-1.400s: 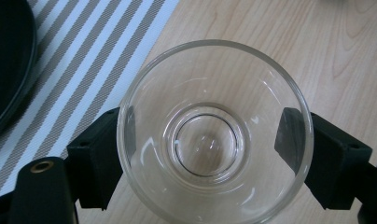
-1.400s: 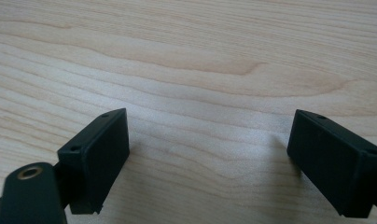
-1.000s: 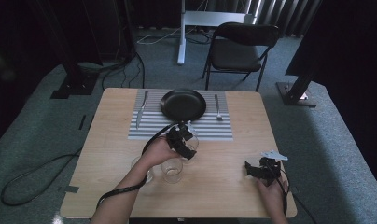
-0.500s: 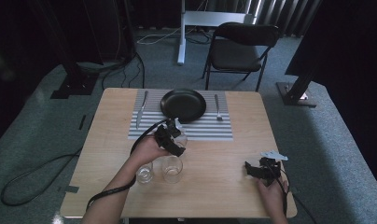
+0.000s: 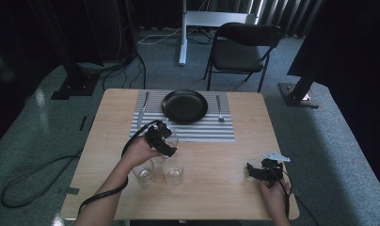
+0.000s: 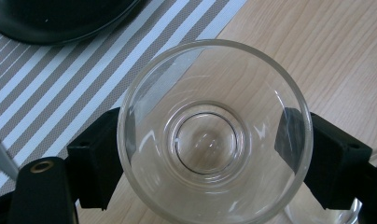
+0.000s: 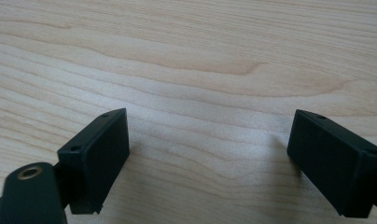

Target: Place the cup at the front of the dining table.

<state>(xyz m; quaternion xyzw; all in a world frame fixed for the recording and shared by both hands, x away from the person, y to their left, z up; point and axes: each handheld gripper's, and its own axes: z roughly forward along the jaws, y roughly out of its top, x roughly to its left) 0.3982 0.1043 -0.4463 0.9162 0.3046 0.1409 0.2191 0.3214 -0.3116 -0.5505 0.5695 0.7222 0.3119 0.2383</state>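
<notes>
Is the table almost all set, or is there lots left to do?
Mostly set: the striped mat already has the black plate, a knife and a fork. In hand, the left gripper is shut on a clear glass above the mat's near edge. Left: setting it down, perhaps also the two glasses nearby. The right gripper waits open.

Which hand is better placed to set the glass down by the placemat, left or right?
Left. The left tongs are already shut on the glass, held just by the striped placemat near the plate. The right tongs rest open near the table's right edge, holding nothing.
</notes>
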